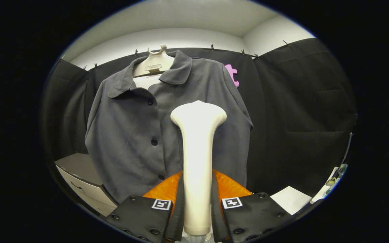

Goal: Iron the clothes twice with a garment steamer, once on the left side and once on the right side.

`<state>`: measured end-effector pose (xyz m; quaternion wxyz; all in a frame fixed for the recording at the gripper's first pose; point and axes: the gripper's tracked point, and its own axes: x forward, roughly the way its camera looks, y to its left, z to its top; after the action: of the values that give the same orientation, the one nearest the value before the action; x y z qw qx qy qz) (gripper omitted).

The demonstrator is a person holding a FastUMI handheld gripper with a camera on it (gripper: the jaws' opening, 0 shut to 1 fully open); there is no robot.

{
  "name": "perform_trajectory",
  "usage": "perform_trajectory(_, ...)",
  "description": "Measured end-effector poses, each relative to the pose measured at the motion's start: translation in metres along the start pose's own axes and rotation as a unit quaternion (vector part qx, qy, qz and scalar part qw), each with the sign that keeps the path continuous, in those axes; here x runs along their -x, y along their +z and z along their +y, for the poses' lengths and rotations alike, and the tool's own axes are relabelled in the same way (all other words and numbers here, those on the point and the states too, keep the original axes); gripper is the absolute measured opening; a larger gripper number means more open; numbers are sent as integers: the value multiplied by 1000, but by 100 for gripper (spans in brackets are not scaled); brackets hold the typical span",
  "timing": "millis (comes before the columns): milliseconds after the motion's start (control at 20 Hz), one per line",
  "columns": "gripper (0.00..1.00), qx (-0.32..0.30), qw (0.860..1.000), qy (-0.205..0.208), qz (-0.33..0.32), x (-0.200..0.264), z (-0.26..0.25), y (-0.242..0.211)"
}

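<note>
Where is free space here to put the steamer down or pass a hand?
The gripper is shut on the steamer. Free patches: the cabinet top beside the shirt, and the white surface on the other side. The shirt crowds the middle.

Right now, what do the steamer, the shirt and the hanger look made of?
Steamer, clamped between the tool's fingers: smooth cream plastic, soft sheen, seamless moulded shape.
Shirt: matte dark grey woven cloth, probably; soft folds, dark buttons.
Hanger: pale moulded plastic, it seems; smooth and rigid.
</note>
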<state>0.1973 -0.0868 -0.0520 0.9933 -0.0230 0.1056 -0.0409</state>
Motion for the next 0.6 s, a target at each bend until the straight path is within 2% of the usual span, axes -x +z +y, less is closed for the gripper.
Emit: perform_trajectory(600,41,-14,998,-8,56,13,-10,-68)
